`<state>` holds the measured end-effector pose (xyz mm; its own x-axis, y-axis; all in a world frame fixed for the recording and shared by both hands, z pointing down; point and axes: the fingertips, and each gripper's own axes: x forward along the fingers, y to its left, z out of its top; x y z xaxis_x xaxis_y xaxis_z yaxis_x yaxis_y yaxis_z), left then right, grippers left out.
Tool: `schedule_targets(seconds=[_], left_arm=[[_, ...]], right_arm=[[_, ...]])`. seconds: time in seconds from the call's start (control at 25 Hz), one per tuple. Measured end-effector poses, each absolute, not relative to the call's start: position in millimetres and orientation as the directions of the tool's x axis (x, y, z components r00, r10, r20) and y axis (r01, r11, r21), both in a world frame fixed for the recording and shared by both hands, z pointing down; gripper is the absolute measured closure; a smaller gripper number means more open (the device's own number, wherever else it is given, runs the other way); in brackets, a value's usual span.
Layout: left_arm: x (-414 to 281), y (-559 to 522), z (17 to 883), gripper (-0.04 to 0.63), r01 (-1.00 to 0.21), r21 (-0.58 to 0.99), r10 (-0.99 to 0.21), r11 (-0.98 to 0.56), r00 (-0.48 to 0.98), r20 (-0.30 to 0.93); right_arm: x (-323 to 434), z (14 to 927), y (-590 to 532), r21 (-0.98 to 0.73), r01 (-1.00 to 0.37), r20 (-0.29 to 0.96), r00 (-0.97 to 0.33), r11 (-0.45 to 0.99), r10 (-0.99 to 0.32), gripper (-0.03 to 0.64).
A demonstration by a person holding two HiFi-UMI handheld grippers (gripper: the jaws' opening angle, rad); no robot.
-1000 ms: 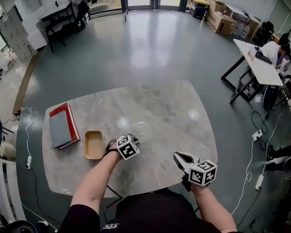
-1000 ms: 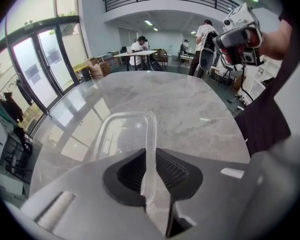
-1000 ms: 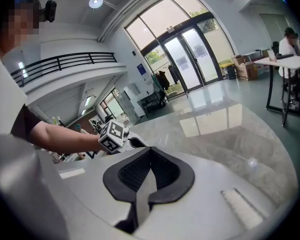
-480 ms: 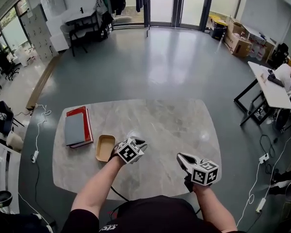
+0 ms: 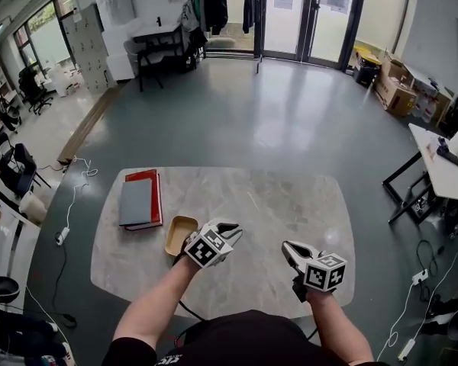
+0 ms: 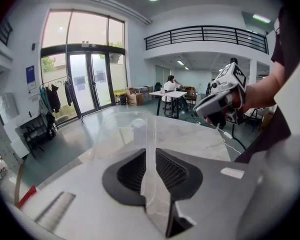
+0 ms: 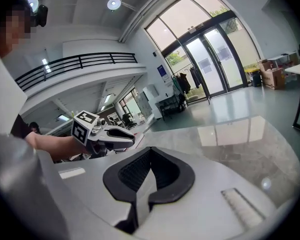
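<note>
My left gripper (image 5: pixel 230 230) is shut on the rim of a clear plastic container (image 6: pixel 124 132), which it holds up off the marble table (image 5: pixel 290 204), tilted upward. In the left gripper view the thin clear wall runs between the jaws (image 6: pixel 149 160). From the head view the container hardly shows. My right gripper (image 5: pixel 287 248) hovers over the table's near right part, shut with nothing between its jaws (image 7: pixel 148 165). It is apart from the left gripper (image 7: pixel 112 135), which the right gripper view shows to its left.
A small tan tray (image 5: pixel 179 235) sits on the table just left of the left gripper. Further left lies a stack of red and grey books (image 5: pixel 140 200). White tables (image 5: pixel 441 166) and cardboard boxes (image 5: pixel 397 91) stand on the floor to the right.
The left gripper has lifted the clear container off the table and tipped it upward. The right gripper has stayed shut and about in place. The head view has shifted.
</note>
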<state>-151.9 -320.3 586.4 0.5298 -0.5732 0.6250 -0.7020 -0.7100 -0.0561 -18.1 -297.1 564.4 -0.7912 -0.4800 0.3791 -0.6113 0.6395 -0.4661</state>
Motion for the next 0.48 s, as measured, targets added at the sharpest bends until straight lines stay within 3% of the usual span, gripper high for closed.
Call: schedule_targets(seconds=[0.48], left_arm=[[-204.7,-306.9,499.0,0.532,-0.851,-0.041,-0.784,-0.523,0.462,0.415]], right_arm=[[-62.8,512.1,-317.3,-0.410,-0.541,0.282,-0.841,0.734,-0.462,0.603]])
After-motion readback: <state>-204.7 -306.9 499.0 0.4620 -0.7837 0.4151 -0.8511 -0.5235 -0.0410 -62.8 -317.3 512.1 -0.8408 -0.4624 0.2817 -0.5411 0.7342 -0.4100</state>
